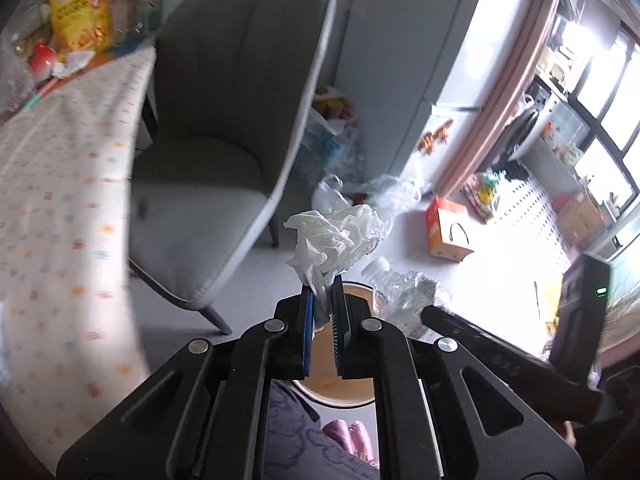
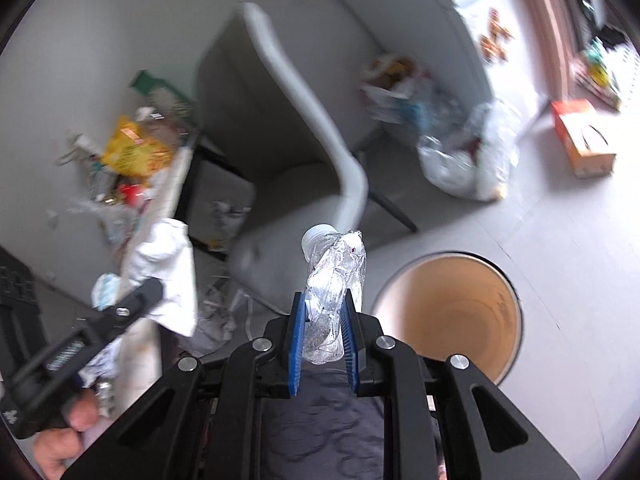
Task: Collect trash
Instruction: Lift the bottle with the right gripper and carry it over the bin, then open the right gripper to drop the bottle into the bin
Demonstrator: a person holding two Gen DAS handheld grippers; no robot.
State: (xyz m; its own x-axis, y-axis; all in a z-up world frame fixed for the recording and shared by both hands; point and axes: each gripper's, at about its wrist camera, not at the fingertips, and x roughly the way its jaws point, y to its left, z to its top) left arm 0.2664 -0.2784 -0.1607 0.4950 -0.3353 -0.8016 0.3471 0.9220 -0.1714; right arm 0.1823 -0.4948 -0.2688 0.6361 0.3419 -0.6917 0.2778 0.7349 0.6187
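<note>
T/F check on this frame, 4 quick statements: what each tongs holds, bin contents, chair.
1. The left tongs grip a crumpled white tissue. True.
2. The right tongs are empty. False: they clamp a crushed clear plastic bottle.
3. The round tan-lined bin is full. False: its visible interior looks bare.
4. A grey upholstered chair stands beside the patterned tablecloth. True.

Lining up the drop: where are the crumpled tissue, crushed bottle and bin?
crumpled tissue [image 1: 334, 240], left wrist view, middle of the wad.
crushed bottle [image 2: 334, 280], right wrist view, crumpled body.
bin [image 2: 516, 304], right wrist view, inner wall.
</note>
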